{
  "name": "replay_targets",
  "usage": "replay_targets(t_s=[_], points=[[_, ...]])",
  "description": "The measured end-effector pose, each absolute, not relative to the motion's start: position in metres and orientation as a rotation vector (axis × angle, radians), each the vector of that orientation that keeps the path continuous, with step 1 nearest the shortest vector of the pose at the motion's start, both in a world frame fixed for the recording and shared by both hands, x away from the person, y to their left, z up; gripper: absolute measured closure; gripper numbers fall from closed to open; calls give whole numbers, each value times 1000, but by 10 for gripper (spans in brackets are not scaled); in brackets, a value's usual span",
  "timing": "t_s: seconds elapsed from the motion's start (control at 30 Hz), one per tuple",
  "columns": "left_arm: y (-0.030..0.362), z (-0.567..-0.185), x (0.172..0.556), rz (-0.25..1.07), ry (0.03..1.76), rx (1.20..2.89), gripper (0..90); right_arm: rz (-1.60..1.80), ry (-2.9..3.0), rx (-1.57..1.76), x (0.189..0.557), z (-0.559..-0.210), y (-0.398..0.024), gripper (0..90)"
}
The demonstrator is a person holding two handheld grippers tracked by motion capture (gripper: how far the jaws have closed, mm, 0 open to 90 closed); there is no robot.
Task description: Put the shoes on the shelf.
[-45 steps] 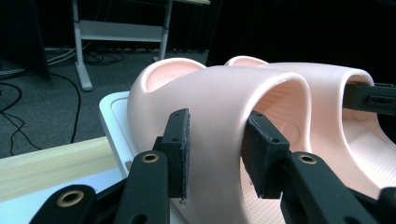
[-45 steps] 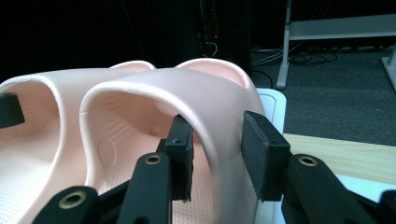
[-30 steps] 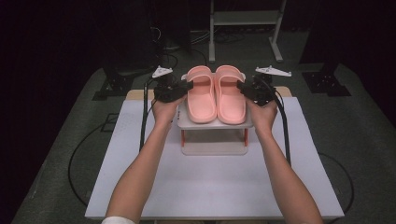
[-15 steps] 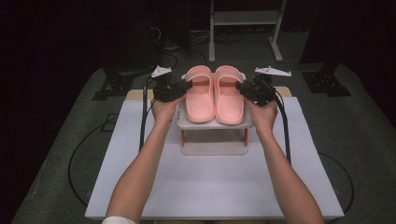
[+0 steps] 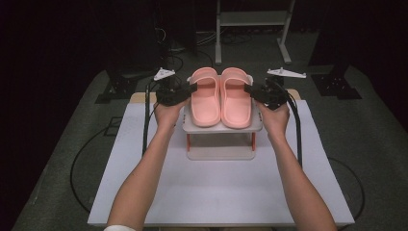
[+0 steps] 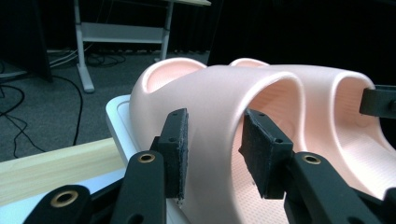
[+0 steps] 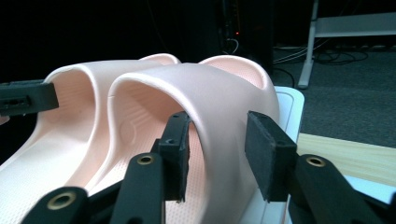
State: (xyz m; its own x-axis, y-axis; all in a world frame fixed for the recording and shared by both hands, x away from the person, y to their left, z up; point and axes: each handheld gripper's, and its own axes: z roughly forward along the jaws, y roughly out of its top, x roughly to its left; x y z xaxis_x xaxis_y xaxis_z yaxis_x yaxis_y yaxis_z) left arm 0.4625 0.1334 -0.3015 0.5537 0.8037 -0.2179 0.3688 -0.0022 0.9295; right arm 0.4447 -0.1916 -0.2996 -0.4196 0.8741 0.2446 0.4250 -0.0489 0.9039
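we have both soft pink rubber slides side by side on the small white two-tier rack, left gripper and right gripper straddling their straps, jaws just opening to let go

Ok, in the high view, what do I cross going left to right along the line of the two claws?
Left claw → left slipper → right slipper → right claw. Both slippers sit side by side on the white stand.
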Motion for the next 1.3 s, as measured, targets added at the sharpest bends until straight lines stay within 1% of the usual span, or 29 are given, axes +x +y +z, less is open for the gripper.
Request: replay_targets(t_s=[0.23,0.5,0.87,0.97,1.3], points=[[137,-297,453,444,1003,1574,600,1481,1822,1356,436,-297,-200,580],[137,-296,442,417,959,1579,584,1513,1836,1346,428,-300,-206,565],[135,-301,434,393,919,1582,577,1538,1837,1323,418,-302,-209,554],[136,-302,432,362,918,1564,574,1547,1840,1318,416,-302,-210,554],[136,-303,427,345,885,1564,543,1563,1867,1289,410,-305,-212,527]])
